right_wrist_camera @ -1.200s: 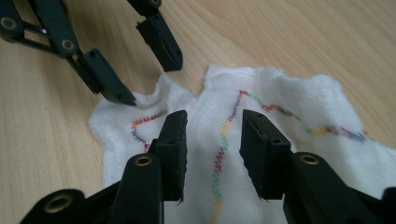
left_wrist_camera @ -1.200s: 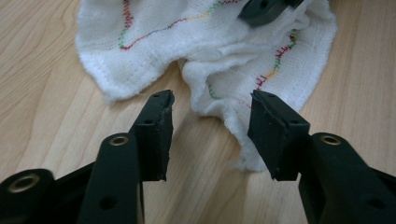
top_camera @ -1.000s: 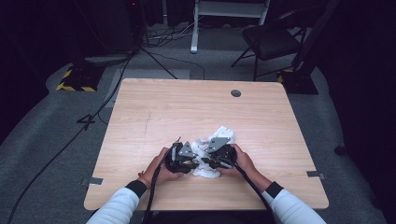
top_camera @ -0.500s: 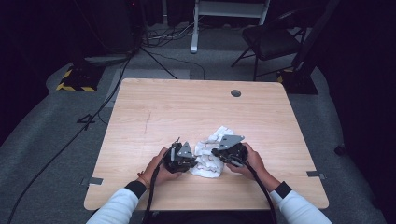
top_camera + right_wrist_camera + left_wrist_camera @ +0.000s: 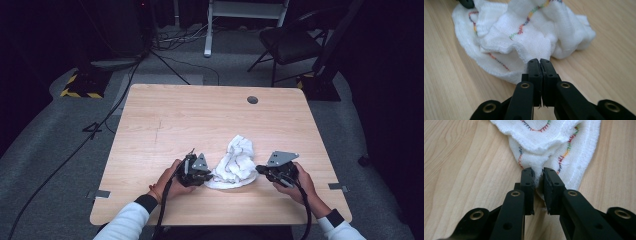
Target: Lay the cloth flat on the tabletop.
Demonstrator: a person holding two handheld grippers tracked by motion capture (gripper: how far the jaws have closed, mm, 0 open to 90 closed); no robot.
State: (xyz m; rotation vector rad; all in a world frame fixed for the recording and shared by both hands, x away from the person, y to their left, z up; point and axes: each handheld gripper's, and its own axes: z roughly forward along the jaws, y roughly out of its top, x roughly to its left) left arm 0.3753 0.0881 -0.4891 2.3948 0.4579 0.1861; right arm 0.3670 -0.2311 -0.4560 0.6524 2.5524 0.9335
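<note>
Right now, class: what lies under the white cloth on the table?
The white cloth lies crumpled directly on the wooden table; bare wood shows all around it. Its folds cover what is beneath, so whether anything small lies under it cannot be seen.

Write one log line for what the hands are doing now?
left gripper: shut on white cloth | right gripper: shut on cloth edge | table: cloth bunched

Dim room, grey carpet [image 5: 55, 150], wooden table [image 5: 200, 115], black chair [image 5: 292, 45], floor cables [image 5: 75, 150], hazard-striped base [image 5: 80, 90]
</note>
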